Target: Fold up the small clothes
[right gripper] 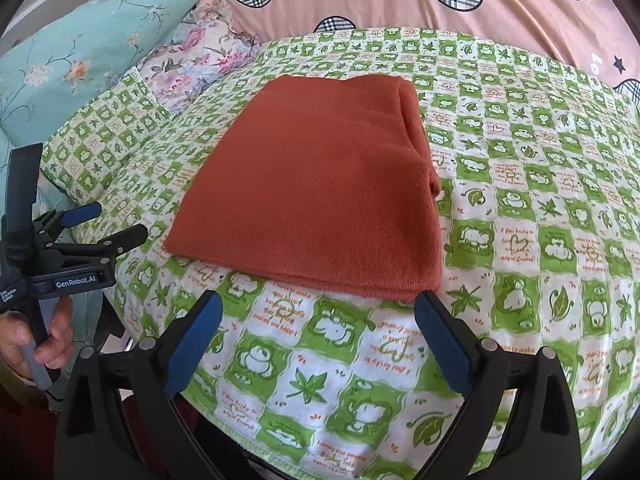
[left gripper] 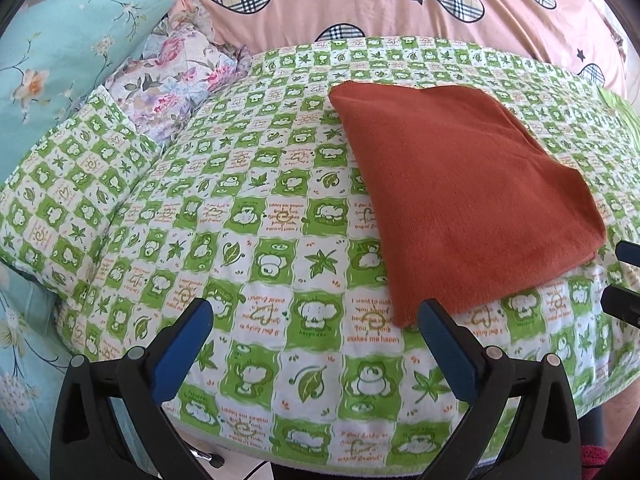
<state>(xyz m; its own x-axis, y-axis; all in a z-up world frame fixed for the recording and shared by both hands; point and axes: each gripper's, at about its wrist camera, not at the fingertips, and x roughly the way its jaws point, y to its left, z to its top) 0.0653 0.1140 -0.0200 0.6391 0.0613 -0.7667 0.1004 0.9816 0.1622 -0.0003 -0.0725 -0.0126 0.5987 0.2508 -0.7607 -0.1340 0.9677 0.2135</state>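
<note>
Trouble could come from the soft rust-red knitted cloth (right gripper: 308,184), which lies folded into a neat flat packet on the green and white checked cover with little frogs and leaves (right gripper: 520,240). Its layers are only stacked loosely, so a bump from a finger would likely slide the top layer off or open the fold again. The near right corner sits just beside the right finger of the right gripper (right gripper: 318,340), so a small push forward there might catch the edge and drag it. The cover is puffy too, and pressing on it could tip the packet.

Both grippers are let go and hold nothing. The right one stands wide, with only the cover between its blue pads (right gripper: 440,344). The left gripper (left gripper: 316,344) is just as wide, and the cloth's near left corner lies close to its right finger without being pinched.

Some things are hard to know. How many layers the packet has cannot be told, and its underside is hidden. What kind of clothing it is does not show. A hand (right gripper: 44,340) holding the left gripper's handle is cut off at the picture's edge. The teal flowered pillow (left gripper: 72,40) and pink quilt with checked hearts (left gripper: 400,0) run out of view.
</note>
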